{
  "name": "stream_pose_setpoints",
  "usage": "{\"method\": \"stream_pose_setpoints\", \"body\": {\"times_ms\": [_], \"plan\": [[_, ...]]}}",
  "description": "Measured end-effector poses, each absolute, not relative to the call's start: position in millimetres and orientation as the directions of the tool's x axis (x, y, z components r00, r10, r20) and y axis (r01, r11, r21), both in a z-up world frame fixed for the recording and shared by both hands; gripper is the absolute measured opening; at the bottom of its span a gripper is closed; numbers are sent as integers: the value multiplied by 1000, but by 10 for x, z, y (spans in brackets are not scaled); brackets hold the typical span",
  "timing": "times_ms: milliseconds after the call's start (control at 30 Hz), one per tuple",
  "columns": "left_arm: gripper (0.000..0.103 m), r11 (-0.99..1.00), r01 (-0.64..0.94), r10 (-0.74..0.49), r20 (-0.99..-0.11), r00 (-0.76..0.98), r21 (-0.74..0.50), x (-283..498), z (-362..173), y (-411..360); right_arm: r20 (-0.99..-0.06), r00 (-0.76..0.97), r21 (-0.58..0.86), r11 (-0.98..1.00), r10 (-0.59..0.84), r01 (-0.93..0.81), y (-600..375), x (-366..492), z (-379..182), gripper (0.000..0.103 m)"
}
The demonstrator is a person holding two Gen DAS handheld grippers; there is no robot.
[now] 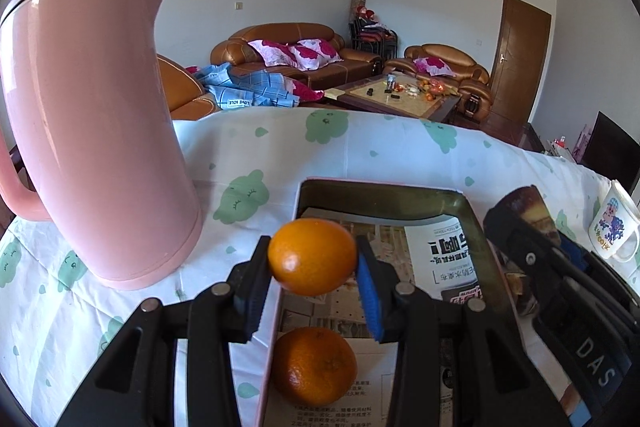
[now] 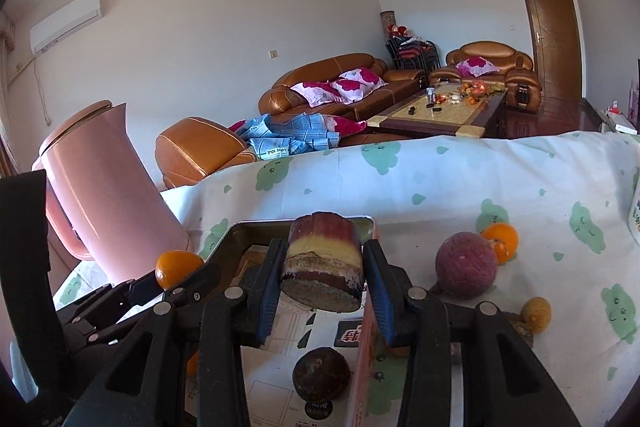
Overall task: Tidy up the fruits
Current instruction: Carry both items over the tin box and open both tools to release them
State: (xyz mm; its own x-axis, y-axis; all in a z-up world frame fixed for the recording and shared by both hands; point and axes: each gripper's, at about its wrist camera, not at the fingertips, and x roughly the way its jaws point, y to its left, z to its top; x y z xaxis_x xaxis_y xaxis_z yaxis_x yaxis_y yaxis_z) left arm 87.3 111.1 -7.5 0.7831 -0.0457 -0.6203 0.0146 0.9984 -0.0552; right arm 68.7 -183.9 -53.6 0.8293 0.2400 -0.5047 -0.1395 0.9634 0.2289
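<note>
My left gripper (image 1: 313,263) is shut on a small orange (image 1: 312,251) and holds it above the left side of a metal tray (image 1: 380,187) lined with newspaper. A second orange (image 1: 314,367) lies in the tray just below it. My right gripper (image 2: 323,269) is shut on a cut chunk of fruit (image 2: 324,259) with a purple, yellow and brown face, over the same tray (image 2: 256,227). Under that chunk a dark round fruit (image 2: 320,373) rests on the paper. The left gripper's orange (image 2: 176,267) shows at the left of the right wrist view.
A tall pink kettle (image 1: 92,131) stands close on the left of the tray. Right of the tray on the cloth lie a purple round fruit (image 2: 466,269), an orange (image 2: 502,239) and a small yellow-brown fruit (image 2: 536,313). A printed mug (image 1: 614,227) stands far right.
</note>
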Motion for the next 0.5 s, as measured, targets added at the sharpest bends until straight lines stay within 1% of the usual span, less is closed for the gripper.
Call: {"method": "stream_pose_setpoints", "body": {"times_ms": [167,267,400,500], "plan": [[42,1000,21,-26,-632,774,-15,895,-134,1026,-538,792,257,951,288,-171,-1802,850,-623,42],[42,999,16,5,-626,780,28,886,-143,985,-549,781,246,950,299,-191,-1770,865,-626,42],[42,998,13,25,-624,781,56,877,-148,968,-593,750,237,954,293,-184,-1749,922,-691,42],[41,996,13,41,-614,788,84,868,-158,933,-606,732,259,948,310,-187,-1769,947,-731,42]]}}
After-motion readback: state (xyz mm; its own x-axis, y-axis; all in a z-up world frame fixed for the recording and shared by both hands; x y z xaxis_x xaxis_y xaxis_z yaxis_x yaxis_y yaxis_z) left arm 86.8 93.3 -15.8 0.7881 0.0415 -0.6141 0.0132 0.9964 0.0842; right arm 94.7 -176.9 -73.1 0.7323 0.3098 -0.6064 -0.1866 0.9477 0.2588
